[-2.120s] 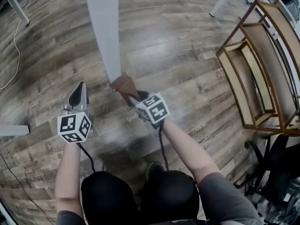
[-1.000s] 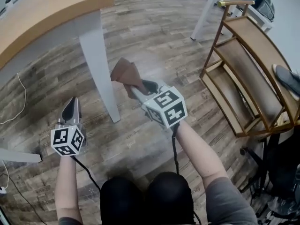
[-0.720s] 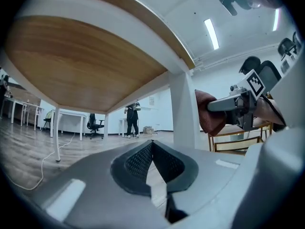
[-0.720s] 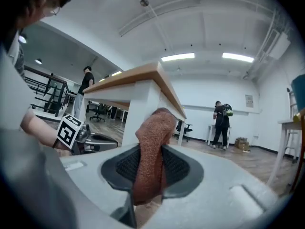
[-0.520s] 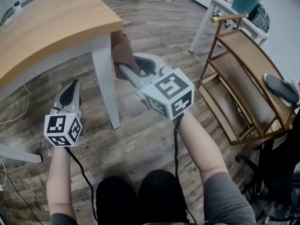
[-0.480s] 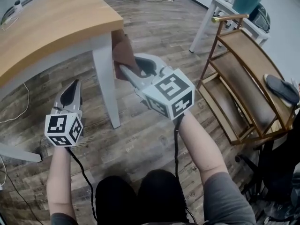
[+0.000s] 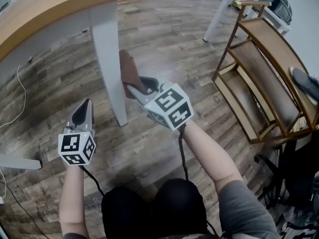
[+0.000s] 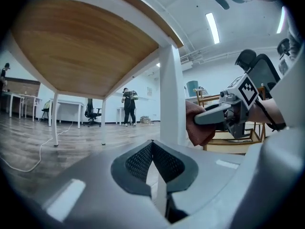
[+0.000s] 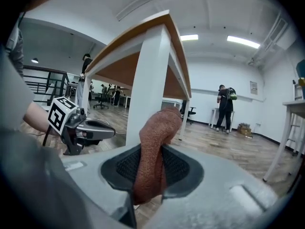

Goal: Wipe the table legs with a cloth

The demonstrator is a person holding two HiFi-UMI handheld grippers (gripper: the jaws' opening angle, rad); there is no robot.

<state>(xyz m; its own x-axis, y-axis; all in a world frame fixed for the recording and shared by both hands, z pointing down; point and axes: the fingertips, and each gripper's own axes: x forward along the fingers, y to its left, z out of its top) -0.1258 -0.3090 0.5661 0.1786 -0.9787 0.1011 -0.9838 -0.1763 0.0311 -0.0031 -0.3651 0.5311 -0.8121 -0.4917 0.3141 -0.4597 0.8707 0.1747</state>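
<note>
A white table leg (image 7: 108, 63) stands on the wooden floor under a wood tabletop (image 7: 50, 4). My right gripper (image 7: 130, 86) is shut on a reddish-brown cloth (image 7: 130, 69), which rests against the leg's right side about halfway up. In the right gripper view the cloth (image 9: 153, 151) rises between the jaws in front of the leg (image 9: 147, 80). My left gripper (image 7: 82, 109) hangs low to the left of the leg, shut and empty. In the left gripper view the leg (image 8: 171, 94) stands ahead with the cloth (image 8: 198, 128) beside it.
A wooden rack (image 7: 264, 78) stands to the right. A white leg of another table (image 7: 217, 14) is at the back right. A cable (image 7: 15, 103) trails across the floor at left. People stand far off in the room (image 9: 224, 106).
The right gripper and cloth went up the leg to just under the tabletop, then came back down to about mid-height. The left gripper stayed low beside the leg.
</note>
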